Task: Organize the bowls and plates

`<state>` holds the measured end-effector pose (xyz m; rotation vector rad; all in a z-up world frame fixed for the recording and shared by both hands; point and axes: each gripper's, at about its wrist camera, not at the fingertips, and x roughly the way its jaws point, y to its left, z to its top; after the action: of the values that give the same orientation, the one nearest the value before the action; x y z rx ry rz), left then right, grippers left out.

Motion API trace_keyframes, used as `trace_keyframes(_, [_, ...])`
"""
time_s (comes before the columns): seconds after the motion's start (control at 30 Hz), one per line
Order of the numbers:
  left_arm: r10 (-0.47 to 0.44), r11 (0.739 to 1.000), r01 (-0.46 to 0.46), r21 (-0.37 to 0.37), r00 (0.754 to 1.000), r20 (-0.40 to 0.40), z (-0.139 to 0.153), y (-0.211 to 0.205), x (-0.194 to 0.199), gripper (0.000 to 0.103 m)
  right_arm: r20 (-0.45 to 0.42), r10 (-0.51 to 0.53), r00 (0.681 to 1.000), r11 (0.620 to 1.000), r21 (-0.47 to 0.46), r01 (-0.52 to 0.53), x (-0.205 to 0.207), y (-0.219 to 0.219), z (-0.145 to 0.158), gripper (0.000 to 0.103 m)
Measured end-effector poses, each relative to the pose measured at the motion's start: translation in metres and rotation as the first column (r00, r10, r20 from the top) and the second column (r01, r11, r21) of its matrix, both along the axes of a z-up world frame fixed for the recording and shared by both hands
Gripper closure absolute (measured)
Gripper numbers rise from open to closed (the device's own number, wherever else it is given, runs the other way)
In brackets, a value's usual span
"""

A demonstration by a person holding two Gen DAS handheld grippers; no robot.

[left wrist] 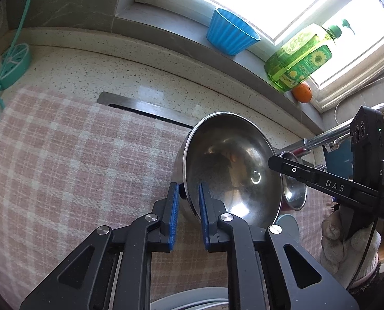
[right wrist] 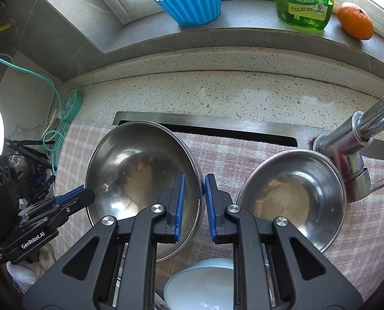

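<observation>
A large steel bowl (left wrist: 230, 170) is held up between both grippers over a pink checked cloth (left wrist: 63, 160). My left gripper (left wrist: 188, 211) straddles its left rim, one blue pad inside and one outside, and appears shut on it. My right gripper (right wrist: 194, 204) straddles the opposite rim of the same bowl (right wrist: 140, 170), pads close on either side. A smaller steel bowl (right wrist: 292, 196) stands to the right on the cloth (right wrist: 217, 155). A pale blue bowl (right wrist: 205, 284) lies below my right gripper.
A chrome tap (right wrist: 357, 144) rises at the right. On the window sill stand a blue fluted cup (right wrist: 192, 0), a green detergent bottle (right wrist: 305, 0) and an orange (right wrist: 356, 20). A sink slot (right wrist: 205, 126) runs behind the cloth. Teal cable (right wrist: 55, 118) lies at the left.
</observation>
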<state>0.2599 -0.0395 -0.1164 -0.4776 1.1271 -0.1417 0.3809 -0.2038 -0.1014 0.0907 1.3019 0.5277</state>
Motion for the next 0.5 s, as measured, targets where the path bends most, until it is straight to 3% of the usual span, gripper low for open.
trace_keyframes(0.5, [0.056, 0.998, -0.056, 0.007, 0.998, 0.042, 0.026, 0.036, -0.046, 0.090, 0.033, 0.086, 0.996, 0.996, 0.034, -0.087, -0.046, 0.034, 0.032, 0.087])
